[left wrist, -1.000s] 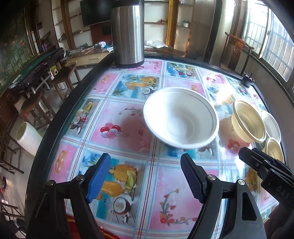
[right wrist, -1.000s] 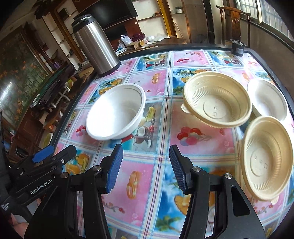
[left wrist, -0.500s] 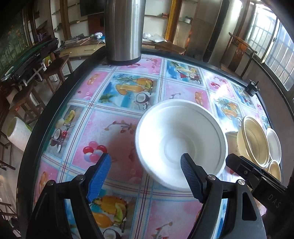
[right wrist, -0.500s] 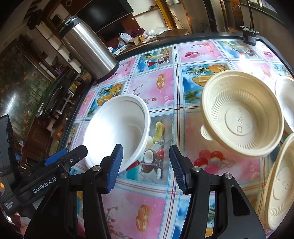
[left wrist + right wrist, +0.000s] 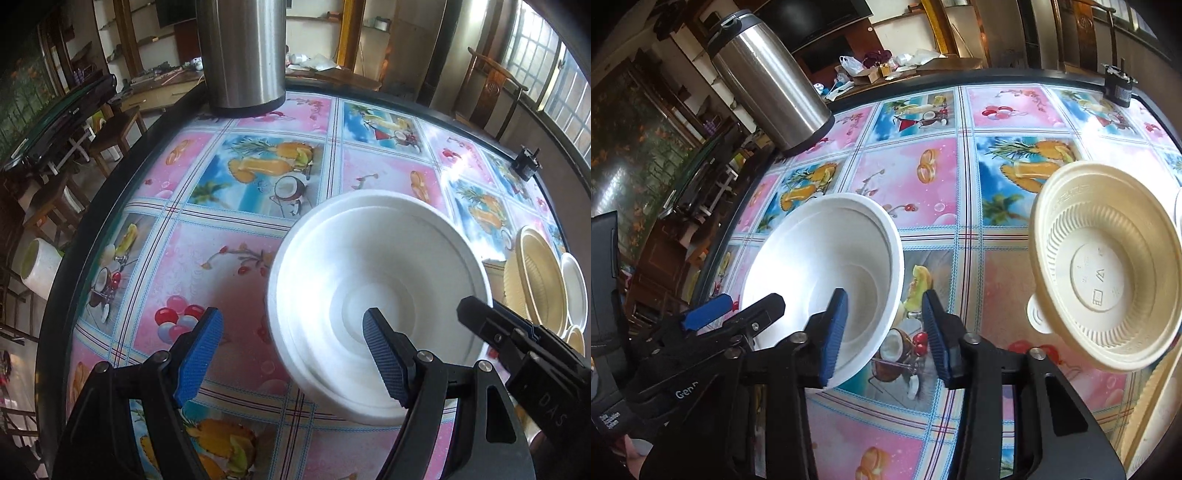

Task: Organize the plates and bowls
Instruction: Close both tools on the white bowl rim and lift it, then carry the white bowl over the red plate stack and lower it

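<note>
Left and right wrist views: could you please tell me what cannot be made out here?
- Left wrist view: steel flask top, cut off by the upper edge.
- Left wrist view: how many dishes sit at right, squeezed against the fisheye edge.
- Right wrist view: cream plate, cut off at lower right.
- Right wrist view: white bowl near wall, behind the right gripper, whose jaws are closing about its rim.
</note>
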Demonstrator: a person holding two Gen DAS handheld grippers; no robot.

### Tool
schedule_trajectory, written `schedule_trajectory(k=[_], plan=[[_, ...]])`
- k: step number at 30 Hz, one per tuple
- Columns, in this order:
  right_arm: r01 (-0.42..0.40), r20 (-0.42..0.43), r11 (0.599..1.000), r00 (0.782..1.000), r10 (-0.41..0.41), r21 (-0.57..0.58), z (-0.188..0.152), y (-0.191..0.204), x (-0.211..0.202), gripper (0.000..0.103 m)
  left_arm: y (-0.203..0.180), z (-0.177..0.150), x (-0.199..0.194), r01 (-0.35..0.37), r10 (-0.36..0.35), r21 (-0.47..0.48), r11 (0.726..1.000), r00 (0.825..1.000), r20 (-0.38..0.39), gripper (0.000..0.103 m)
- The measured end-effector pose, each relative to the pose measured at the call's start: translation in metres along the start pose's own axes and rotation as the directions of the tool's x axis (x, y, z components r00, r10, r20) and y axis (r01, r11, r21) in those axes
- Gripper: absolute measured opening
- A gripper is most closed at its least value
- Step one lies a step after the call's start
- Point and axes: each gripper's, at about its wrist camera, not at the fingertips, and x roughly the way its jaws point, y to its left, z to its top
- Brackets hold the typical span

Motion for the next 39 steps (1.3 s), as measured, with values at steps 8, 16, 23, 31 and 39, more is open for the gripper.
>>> schedule_trajectory(k=[8, 16, 23, 31, 39], plan=[[-0.012, 0.014, 1.0, 1.0, 0.012, -0.027, -0.006, -0.001, -0.007, 0.012, 0.0, -0.007, 0.006, -0.004, 0.004, 0.014, 1.0, 1.0, -0.026, 0.015], [-0.022, 0.029, 0.999, 0.999, 0.023, -0.025, -0.027, 0.001, -0.031, 0.012, -0.003, -0.023, -0.022, 0.001, -0.001, 0.027, 1.0, 1.0, -0.003, 0.015], [-0.023, 0.047, 0.999, 0.999, 0.025, -0.04, -0.049, 0.009, -0.06, 0.012, 0.001, -0.041, -0.048, 0.018, -0.019, 0.025, 1.0, 1.0, 0.012, 0.015], [-0.052, 0.081, 0.997, 0.995, 0.057, -0.063, -0.079, 0.023, -0.103, 0.012, 0.011, -0.072, -0.083, 0.048, -0.048, 0.019, 0.999, 0.998, 0.037, 0.015], [-0.106, 0.09, 0.99, 0.989, 0.114, -0.092, -0.119, 0.05, -0.13, 0.012, 0.039, -0.112, -0.128, 0.039, -0.038, -0.008, 0.999, 0.994, 0.105, 0.015]])
